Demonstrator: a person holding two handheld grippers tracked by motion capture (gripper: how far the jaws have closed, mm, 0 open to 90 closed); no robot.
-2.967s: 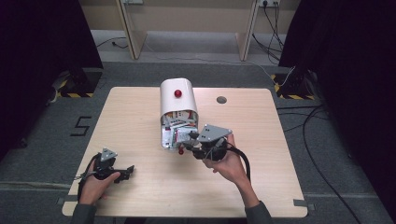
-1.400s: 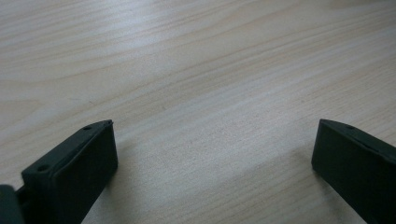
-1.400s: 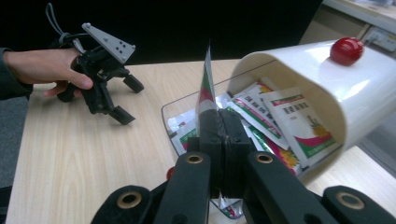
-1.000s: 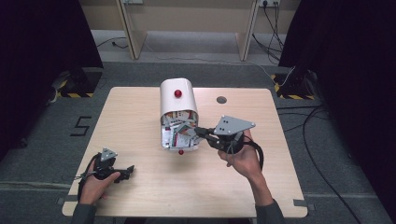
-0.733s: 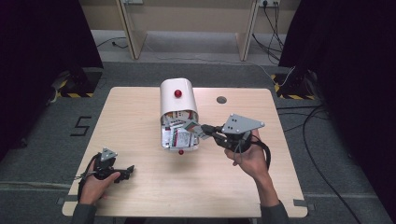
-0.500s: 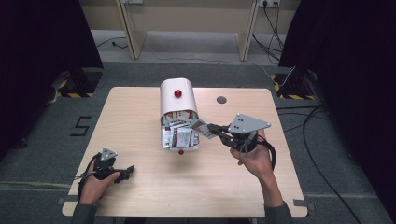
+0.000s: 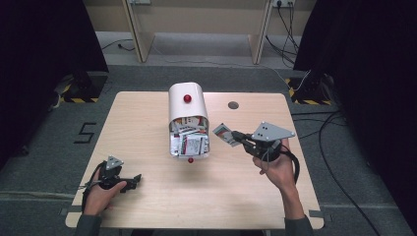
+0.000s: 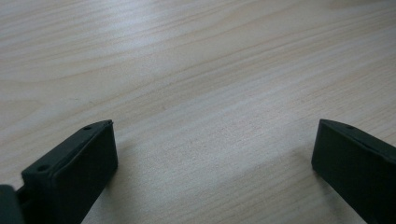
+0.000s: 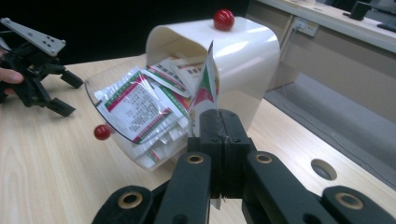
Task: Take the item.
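High view: wooden table (image 7: 147, 123), pale grain. Centre: white dispenser box (image 7: 188, 119) with a red knob on top and a clear front flap carrying a second red knob; stocked with printed sachets. Right gripper (image 7: 235, 137), held in the person's right hand (image 7: 278, 169), level above the table just right of the box; jaws closed tight on one sachet (image 7: 223, 134), which stands on edge, clear of the box and off the tabletop. Left gripper (image 7: 134, 180), near the table's front left corner, well apart from the box; jaws spread wide over bare wood, nothing between them.
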